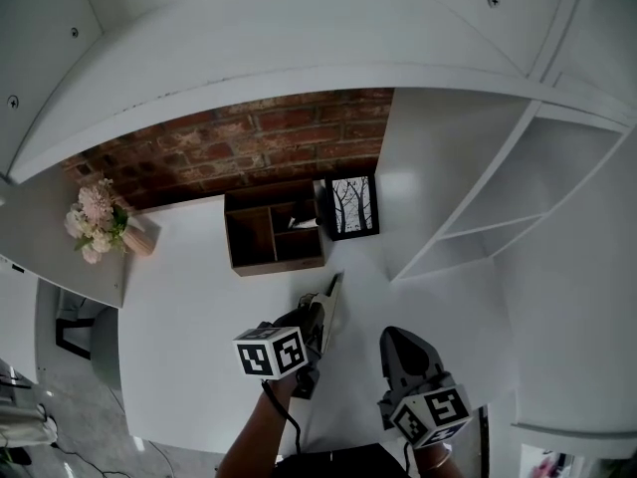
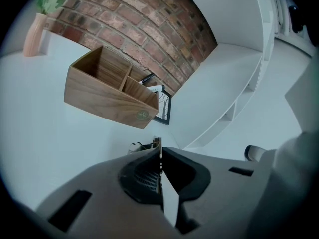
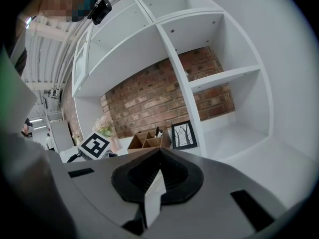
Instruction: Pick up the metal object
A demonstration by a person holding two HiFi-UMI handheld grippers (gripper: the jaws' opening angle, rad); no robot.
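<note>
Metal object (image 1: 334, 292): thin strip, was pinched edge-on in the left gripper (image 2: 160, 156), poking past its tips above the white bench (image 1: 199, 297).
Left gripper: clamped on the strip.
Right gripper (image 3: 159, 152): pressed together, held nothing.

soft even daylight, faint shadows, strong fisheye bending, dark corners

Red-brown brick wall (image 1: 259, 137), brown wooden box (image 1: 274, 264), white table (image 1: 199, 307), pink flowers (image 1: 95, 212), black-and-white tree picture (image 1: 352, 207), pale metal object (image 1: 334, 299)

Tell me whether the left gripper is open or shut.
Shut. The left gripper pinches a thin metal strip that pokes out past it.
</note>
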